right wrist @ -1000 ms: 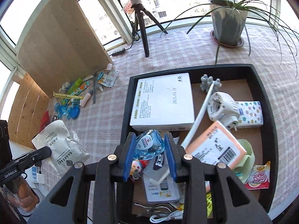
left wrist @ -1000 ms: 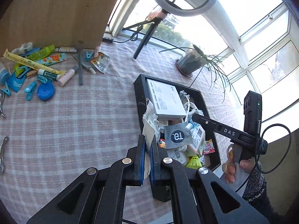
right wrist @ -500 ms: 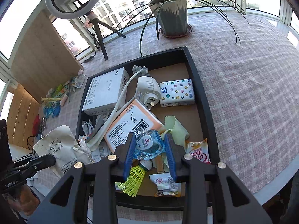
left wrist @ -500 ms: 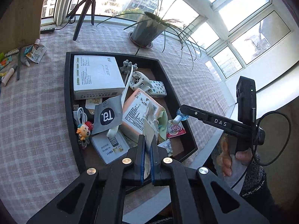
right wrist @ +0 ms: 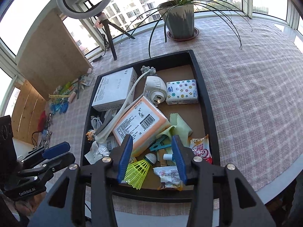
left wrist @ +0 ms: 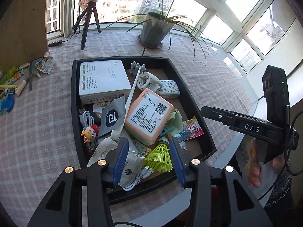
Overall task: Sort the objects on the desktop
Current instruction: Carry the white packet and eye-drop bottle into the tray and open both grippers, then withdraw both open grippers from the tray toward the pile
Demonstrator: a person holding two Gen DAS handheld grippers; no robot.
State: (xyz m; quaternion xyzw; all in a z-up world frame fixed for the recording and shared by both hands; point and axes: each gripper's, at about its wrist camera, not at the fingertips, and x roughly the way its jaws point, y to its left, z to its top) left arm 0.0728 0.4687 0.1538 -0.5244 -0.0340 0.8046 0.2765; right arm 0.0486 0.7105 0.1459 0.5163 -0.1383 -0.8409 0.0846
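Both hand-held grippers opened over the cluttered black rectangular tray (left wrist: 74, 102) on the checked pink tablecloth of the table (left wrist: 37, 132).

The tray held a white cardboard box (left wrist: 103, 80), an orange-edged tissue pack (left wrist: 148, 118), a star-patterned tissue packet (right wrist: 182, 92), a white plug-in device (right wrist: 155, 90), a yellow-green plastic shuttlecock (left wrist: 160, 156), a grey pouch (left wrist: 113, 116) and a pale green cloth (right wrist: 178, 127). The left hand-held gripper (left wrist: 148, 162) had its jaws opening, and the crumpled white packet (left wrist: 130, 165) lay loose between them; a second earlier they pinched it. The right hand-held gripper (right wrist: 151, 158) was also opening, pads clear of everything, the clear blue packet gone from its grip. A potted spider plant (right wrist: 179, 21) and a ring-light tripod (left wrist: 89, 19) stood beyond the tray, small toiletries (left wrist: 17, 83) scattered to its left.
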